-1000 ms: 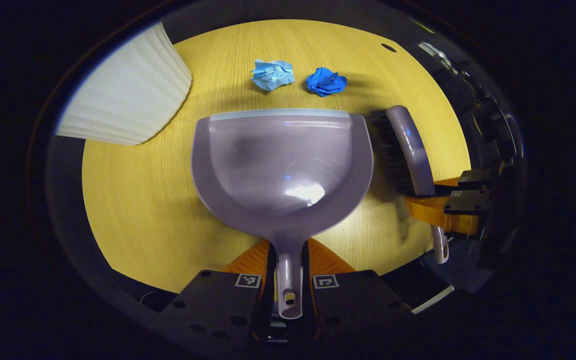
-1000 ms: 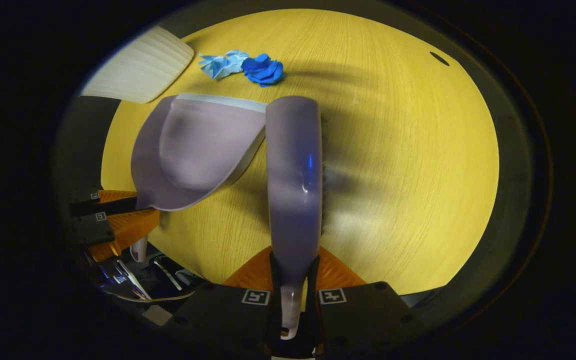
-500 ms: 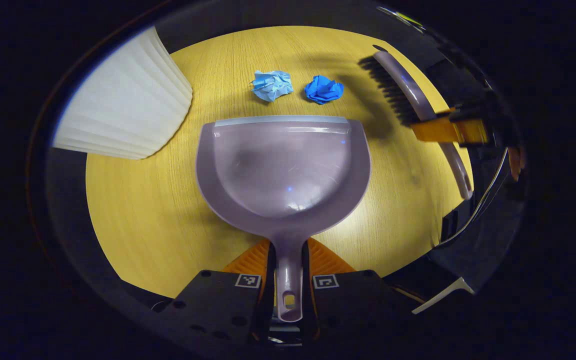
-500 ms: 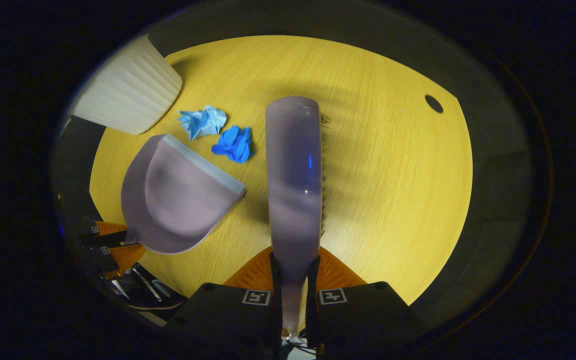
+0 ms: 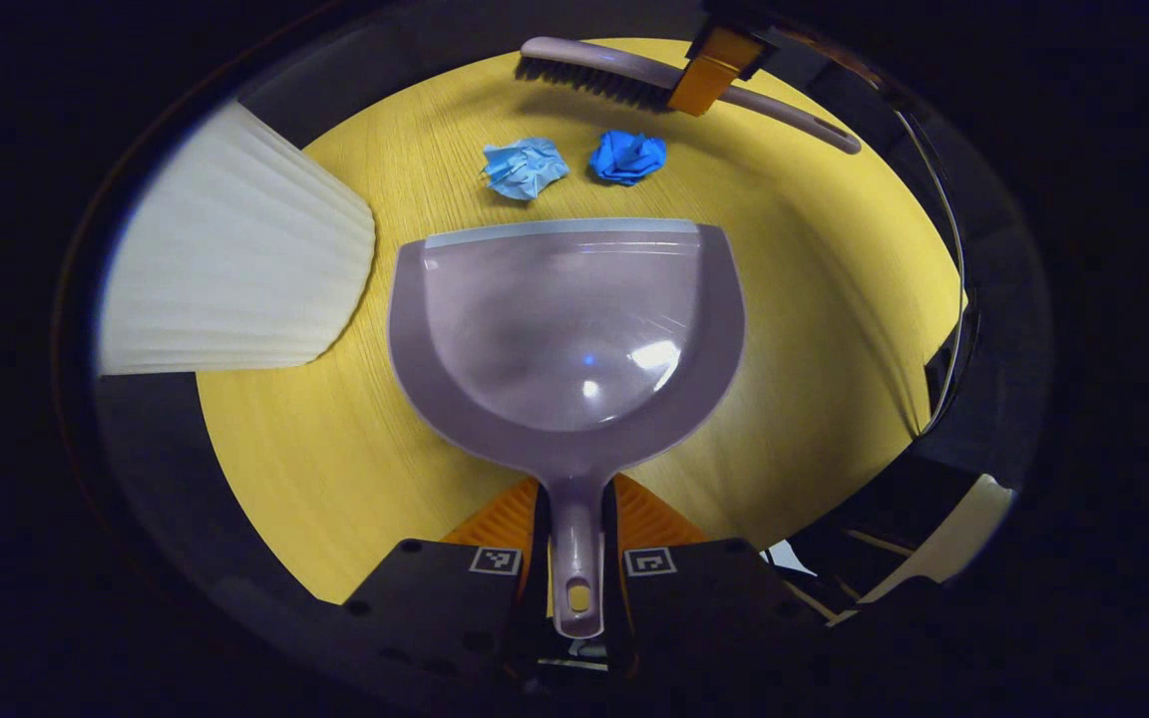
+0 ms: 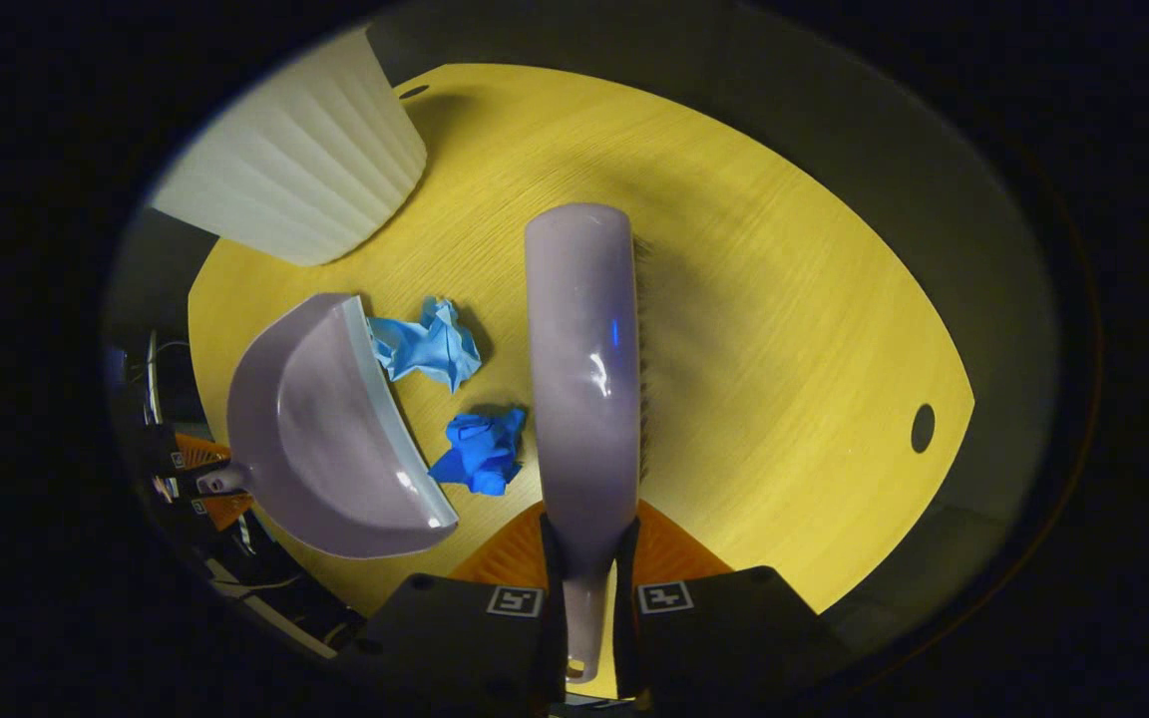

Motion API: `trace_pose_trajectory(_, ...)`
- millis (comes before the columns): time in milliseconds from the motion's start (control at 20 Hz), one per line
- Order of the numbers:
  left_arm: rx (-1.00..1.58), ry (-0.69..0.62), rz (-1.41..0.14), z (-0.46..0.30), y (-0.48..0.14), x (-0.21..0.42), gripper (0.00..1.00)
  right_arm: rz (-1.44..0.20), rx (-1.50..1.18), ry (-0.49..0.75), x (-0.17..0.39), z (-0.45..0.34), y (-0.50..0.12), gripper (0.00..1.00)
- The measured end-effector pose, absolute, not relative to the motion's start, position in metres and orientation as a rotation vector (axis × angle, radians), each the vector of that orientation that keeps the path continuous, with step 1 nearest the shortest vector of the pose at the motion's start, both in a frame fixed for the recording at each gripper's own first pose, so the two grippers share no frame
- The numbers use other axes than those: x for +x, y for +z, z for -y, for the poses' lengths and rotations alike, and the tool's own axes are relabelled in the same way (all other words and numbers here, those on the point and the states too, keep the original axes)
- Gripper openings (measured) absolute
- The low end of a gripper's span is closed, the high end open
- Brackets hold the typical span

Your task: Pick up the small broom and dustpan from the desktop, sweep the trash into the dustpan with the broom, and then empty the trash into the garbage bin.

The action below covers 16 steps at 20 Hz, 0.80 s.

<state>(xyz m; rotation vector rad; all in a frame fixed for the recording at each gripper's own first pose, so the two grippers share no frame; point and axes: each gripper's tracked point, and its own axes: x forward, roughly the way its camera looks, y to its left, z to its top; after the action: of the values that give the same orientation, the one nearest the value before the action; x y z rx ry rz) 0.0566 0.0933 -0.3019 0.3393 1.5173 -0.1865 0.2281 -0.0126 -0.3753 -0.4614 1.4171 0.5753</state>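
Holding dustpan [image 5: 565,329], broom [image 6: 582,369], unlabelled

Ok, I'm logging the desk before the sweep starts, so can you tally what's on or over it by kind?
Paper wads: 2, light blue wad and dark blue wad
Dustpan: 1, held by the left gripper
Broom: 1, held by the right gripper
Ribbed white bin: 1
Total: 5

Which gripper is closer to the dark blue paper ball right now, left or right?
Right, as far as I can judge. The right gripper holds the broom just beyond the dark blue paper ball. The left gripper sits back behind the whole dustpan.
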Motion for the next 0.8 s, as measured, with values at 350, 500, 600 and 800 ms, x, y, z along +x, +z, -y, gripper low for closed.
trace_pose_trajectory(350, 0.385, -0.21, -1.537, -0.099, -0.309, 0.053, 0.21, -1.485, -0.679, 0.769, 0.207, -0.005, -0.403, 0.2)
trace_pose_trajectory(500, 0.394, -0.213, -1.533, -0.099, -0.308, 0.052, 0.21, -1.494, -0.772, 0.936, 0.182, -0.019, -0.403, 0.2)
trace_pose_trajectory(600, 0.404, -0.222, -1.527, -0.099, -0.308, 0.053, 0.21, -1.524, -0.782, 1.023, 0.171, -0.027, -0.394, 0.2)
trace_pose_trajectory(800, 0.417, -0.245, -1.486, -0.103, -0.311, 0.052, 0.22, -1.629, -0.612, 1.123, 0.16, -0.034, -0.386, 0.2)
